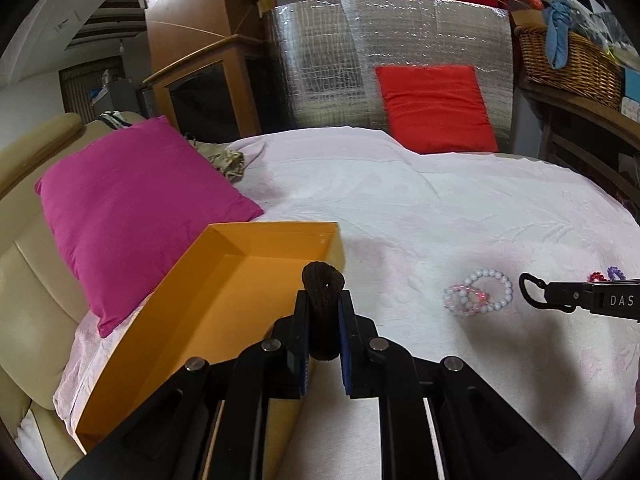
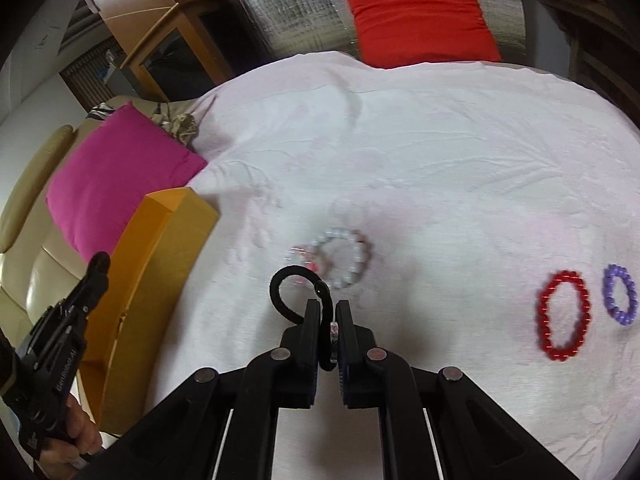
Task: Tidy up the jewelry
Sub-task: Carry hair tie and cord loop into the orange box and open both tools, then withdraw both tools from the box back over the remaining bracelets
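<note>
My left gripper is shut on a dark brown fabric hair band and holds it over the near right corner of the open orange box. My right gripper is shut on a thin black hair tie, just above the white cover, near a white bead bracelet that overlaps a clear pink one. The same pair of bracelets lies right of the box in the left wrist view. A red bead bracelet and a purple one lie further right.
A magenta pillow lies behind the box on a beige sofa. A red cushion leans on a silver foil panel at the back. A wicker basket sits on a shelf at the right. The orange box is at my right gripper's left.
</note>
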Demonstrator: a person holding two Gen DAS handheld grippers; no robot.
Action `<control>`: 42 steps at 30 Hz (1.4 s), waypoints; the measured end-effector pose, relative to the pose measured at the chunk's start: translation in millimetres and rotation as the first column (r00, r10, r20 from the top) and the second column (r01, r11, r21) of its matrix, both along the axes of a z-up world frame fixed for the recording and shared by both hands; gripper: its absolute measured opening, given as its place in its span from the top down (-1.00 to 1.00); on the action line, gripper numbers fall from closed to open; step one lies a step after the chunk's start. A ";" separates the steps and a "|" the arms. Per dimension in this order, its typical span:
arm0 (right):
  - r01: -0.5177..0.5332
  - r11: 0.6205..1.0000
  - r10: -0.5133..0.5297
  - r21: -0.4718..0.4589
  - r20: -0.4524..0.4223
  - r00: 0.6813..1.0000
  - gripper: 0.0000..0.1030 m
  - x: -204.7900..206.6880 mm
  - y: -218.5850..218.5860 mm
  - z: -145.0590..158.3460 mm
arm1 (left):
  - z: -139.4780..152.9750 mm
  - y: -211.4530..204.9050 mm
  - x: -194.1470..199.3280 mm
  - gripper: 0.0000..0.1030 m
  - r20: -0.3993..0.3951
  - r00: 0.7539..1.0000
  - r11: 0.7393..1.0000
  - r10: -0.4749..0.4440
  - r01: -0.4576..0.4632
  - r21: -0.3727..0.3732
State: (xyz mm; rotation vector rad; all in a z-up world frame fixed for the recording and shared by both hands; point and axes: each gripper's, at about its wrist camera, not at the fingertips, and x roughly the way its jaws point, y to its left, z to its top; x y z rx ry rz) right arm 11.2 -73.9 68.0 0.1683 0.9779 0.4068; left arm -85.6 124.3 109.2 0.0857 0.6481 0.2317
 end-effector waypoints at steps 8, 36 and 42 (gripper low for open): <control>-0.063 0.995 0.060 0.080 0.034 0.998 0.83 0.2 52.0 13.1 | 6.4 37.2 -14.5 0.75 0.030 0.997 0.997 0.068 -0.067 -0.028; -0.148 0.965 0.138 0.218 0.060 0.989 0.07 46.5 210.9 -4.5 | -41.9 164.5 7.7 -0.09 -0.157 0.930 0.934 0.331 -0.347 -0.089; -0.113 0.953 0.088 0.280 0.102 0.991 -0.13 39.1 182.0 8.3 | -35.7 157.6 2.4 -0.30 -0.134 0.934 0.934 0.332 -0.345 -0.093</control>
